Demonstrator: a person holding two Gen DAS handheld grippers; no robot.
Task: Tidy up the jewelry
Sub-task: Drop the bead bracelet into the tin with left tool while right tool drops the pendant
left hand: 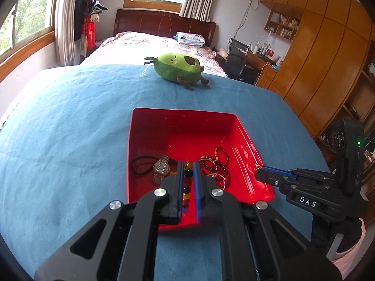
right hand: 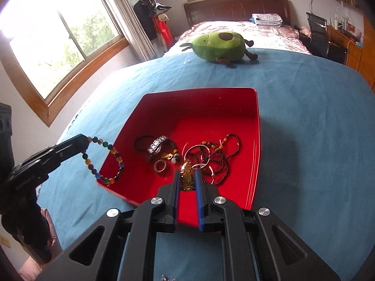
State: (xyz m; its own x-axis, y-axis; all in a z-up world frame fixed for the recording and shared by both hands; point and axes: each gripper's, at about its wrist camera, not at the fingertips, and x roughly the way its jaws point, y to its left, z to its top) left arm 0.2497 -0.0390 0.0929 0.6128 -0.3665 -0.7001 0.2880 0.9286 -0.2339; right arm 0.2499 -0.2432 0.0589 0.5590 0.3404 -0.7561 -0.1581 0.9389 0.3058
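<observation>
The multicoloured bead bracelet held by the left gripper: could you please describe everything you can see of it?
The multicoloured bead bracelet is a closed loop of small round glossy beads, glass or stone by the look, in amber, green, blue and dark tones. The left gripper pinches its top end, so it hangs as an elongated loop. Its lower end lies at the near left rim of the red plastic tray; whether it touches the rim is unclear. In the left wrist view it shows between the closed fingers.

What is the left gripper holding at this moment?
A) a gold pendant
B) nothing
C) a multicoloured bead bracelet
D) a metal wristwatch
C: in the right wrist view the left gripper is shut on the multicoloured bead bracelet, which hangs from its tip over the near-left edge of the red tray.
</observation>
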